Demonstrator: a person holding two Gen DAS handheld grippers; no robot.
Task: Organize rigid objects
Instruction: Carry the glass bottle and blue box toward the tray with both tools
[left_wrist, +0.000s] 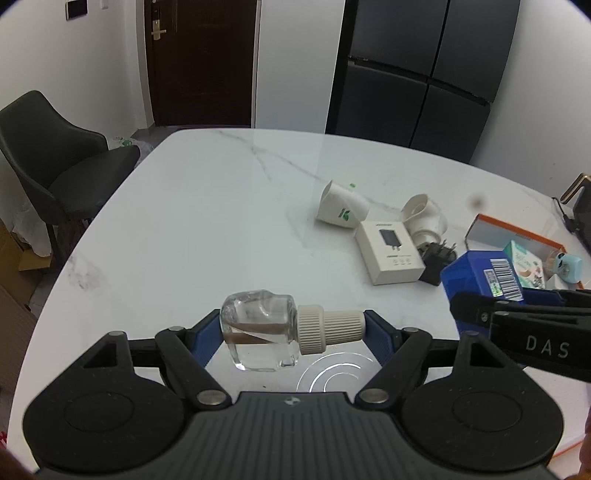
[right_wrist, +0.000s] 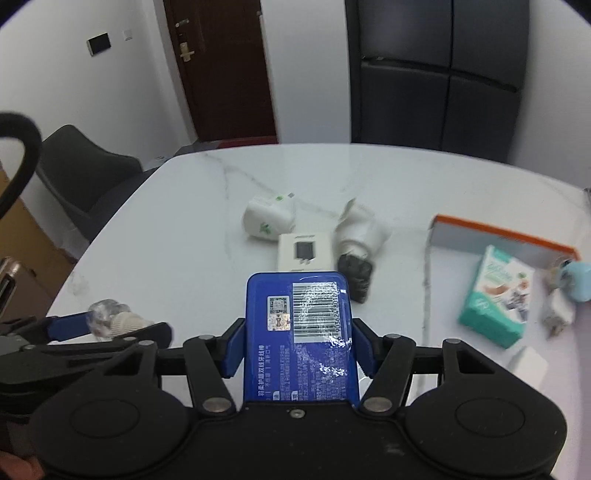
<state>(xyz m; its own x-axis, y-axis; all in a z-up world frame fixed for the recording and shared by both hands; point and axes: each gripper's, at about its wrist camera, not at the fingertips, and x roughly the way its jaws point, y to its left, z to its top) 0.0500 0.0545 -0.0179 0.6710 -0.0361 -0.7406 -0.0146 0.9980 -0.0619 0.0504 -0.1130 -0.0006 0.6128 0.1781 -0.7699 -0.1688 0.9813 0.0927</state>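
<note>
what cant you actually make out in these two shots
- Blue box, right wrist view: its near end is hidden under the right hand-held gripper.
- Black item by the white charger box, right wrist view: blurred, identity unclear.
- Orange-edged tray, left wrist view: contents partly hidden by the blue box.
- Glass bottle in the left hand-held gripper: no label shows.

Clear glass bottle (left_wrist: 258, 325) with ribbed white cap lay sideways above the table, blue barcoded box (right_wrist: 301, 332) pointed lengthwise away, both held aloft.
</note>
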